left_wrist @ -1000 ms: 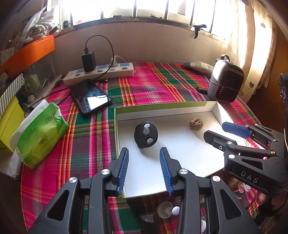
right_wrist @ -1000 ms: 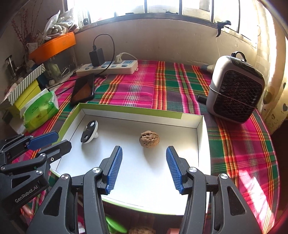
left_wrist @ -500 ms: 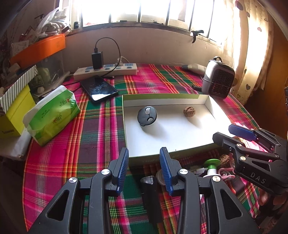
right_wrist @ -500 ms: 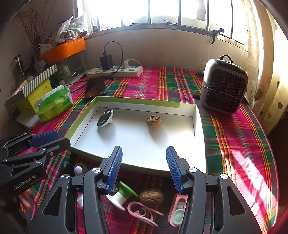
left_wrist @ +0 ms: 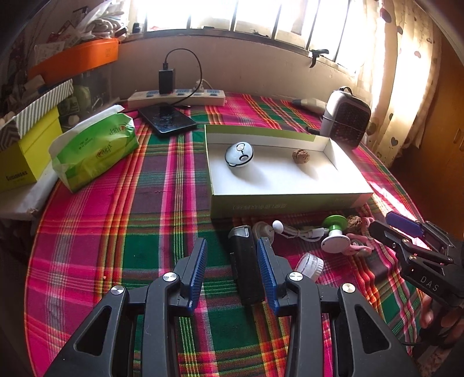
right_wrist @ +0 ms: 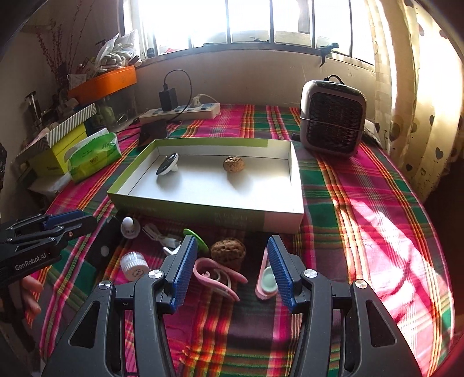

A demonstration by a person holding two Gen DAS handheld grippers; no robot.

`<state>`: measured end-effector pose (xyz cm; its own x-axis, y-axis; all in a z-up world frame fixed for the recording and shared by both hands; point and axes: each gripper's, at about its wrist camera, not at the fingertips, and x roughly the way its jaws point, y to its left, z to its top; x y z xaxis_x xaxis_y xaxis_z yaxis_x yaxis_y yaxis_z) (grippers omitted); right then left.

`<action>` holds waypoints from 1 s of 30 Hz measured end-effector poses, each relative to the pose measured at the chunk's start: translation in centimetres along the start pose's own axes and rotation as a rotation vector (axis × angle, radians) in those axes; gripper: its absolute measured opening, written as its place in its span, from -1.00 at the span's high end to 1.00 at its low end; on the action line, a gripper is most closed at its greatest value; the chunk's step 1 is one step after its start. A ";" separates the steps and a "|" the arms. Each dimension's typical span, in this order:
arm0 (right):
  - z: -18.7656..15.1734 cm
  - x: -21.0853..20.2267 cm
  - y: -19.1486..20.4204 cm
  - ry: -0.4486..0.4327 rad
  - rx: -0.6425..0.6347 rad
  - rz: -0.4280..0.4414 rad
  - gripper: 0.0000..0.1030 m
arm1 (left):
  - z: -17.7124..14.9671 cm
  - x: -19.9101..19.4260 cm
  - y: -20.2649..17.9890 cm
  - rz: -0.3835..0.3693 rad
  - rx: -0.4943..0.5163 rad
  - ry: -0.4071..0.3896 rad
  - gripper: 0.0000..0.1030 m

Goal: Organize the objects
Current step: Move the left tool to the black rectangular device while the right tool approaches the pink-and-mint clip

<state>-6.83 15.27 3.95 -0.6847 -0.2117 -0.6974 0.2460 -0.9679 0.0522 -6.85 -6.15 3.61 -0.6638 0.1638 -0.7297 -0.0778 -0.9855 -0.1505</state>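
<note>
Left wrist view: looks forward and downward along own fingers (left_wrist: 262, 266) across plaid-covered worktop (left_wrist: 145, 208) toward window, from left side. Right wrist view: same heading and tilt, from right side, close above small clutter. Both views share shallow box (left_wrist: 290, 200) (right_wrist: 203, 207), heater (left_wrist: 345, 121) (right_wrist: 332, 116), power strip (left_wrist: 177, 97) (right_wrist: 179, 111). Each view catches other gripper at frame edge.

Blown-out window (right_wrist: 246, 20) backlight, sun patches on tablecloth (right_wrist: 377, 232), fisheye-curved dark corners, sharp focus
</note>
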 end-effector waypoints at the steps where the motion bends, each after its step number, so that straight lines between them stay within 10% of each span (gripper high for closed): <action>1: -0.4 -0.2 -0.1 -0.003 0.000 -0.001 -0.01 | -0.2 -0.1 0.1 -0.007 -0.004 0.000 0.34; 30: -2.4 -0.2 -1.3 -0.001 0.006 0.033 -0.01 | -2.4 0.3 -0.6 -0.049 -0.001 0.037 0.33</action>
<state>-5.40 16.86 2.28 -0.6768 -0.2440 -0.6946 0.2646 -0.9611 0.0799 -5.19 -5.36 1.86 -0.6308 0.2139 -0.7459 -0.1092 -0.9762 -0.1876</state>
